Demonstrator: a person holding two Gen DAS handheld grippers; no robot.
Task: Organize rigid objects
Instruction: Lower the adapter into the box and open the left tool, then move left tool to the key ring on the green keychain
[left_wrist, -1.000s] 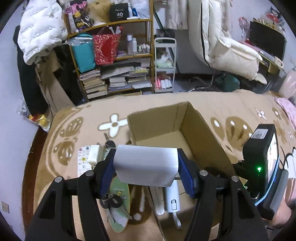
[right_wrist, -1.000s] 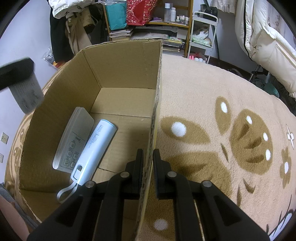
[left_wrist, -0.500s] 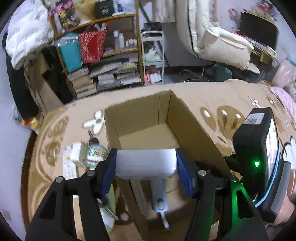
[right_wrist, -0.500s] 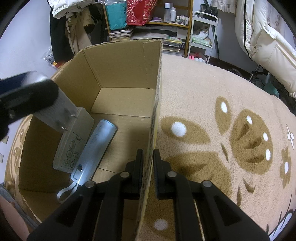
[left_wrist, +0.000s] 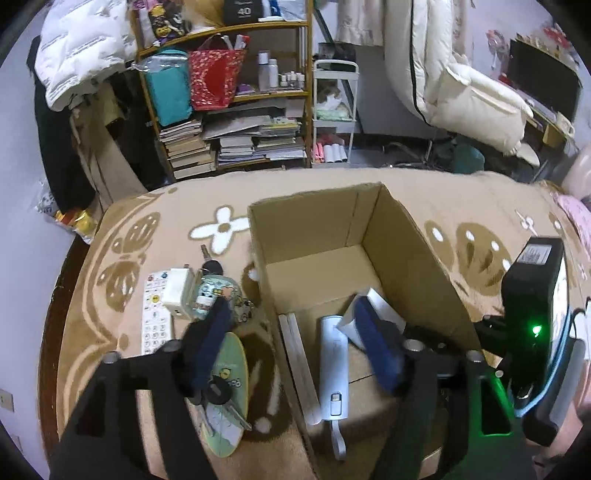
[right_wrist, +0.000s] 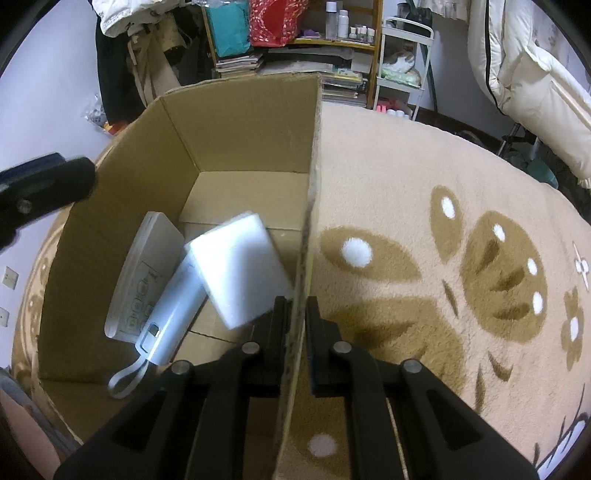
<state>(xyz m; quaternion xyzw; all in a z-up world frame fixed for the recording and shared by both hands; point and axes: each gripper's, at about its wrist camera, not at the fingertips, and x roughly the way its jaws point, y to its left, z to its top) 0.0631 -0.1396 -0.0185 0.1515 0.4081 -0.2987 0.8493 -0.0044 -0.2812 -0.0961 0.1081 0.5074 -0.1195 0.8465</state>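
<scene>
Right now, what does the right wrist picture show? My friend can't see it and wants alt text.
A white block, blurred, lies tilted inside an open cardboard box, over a pale blue device beside a grey remote. The right gripper has its black fingers pinched on the box's near wall. The box sits on a tan patterned blanket, with cluttered shelves behind.

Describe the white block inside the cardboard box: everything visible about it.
The white block is a plain rectangular slab with rounded corners, smooth and unmarked, slightly blurred. It sits tilted inside the cardboard box, overlapping the light blue cylindrical device and close to the right wall. No gripper holds it; whether it has settled cannot be told.
</scene>
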